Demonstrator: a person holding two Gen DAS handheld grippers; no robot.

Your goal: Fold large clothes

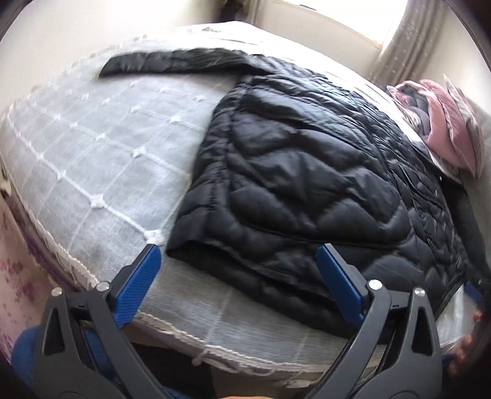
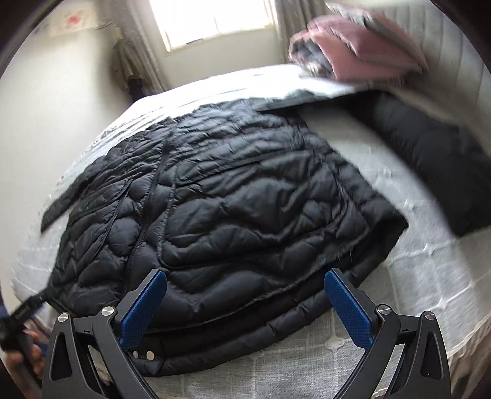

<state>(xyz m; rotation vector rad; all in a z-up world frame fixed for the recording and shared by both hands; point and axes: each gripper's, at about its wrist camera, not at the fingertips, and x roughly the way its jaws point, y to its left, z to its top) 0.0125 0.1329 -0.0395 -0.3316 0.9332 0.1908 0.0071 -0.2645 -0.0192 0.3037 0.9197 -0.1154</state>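
A large black quilted puffer jacket (image 1: 307,165) lies spread flat on the bed, front side up, also in the right wrist view (image 2: 230,208). One sleeve (image 1: 172,63) stretches out to the far left; the other sleeve (image 2: 429,153) lies out to the right. My left gripper (image 1: 237,261) is open and empty, hovering above the jacket's near hem corner. My right gripper (image 2: 245,287) is open and empty, just above the jacket's hem near the zipper (image 2: 144,221).
The bed has a white checked cover (image 1: 92,159) with its near edge (image 1: 214,340) below the grippers. Pink and grey pillows (image 2: 362,43) lie at the headboard end. A window (image 2: 211,21) with curtains is behind the bed.
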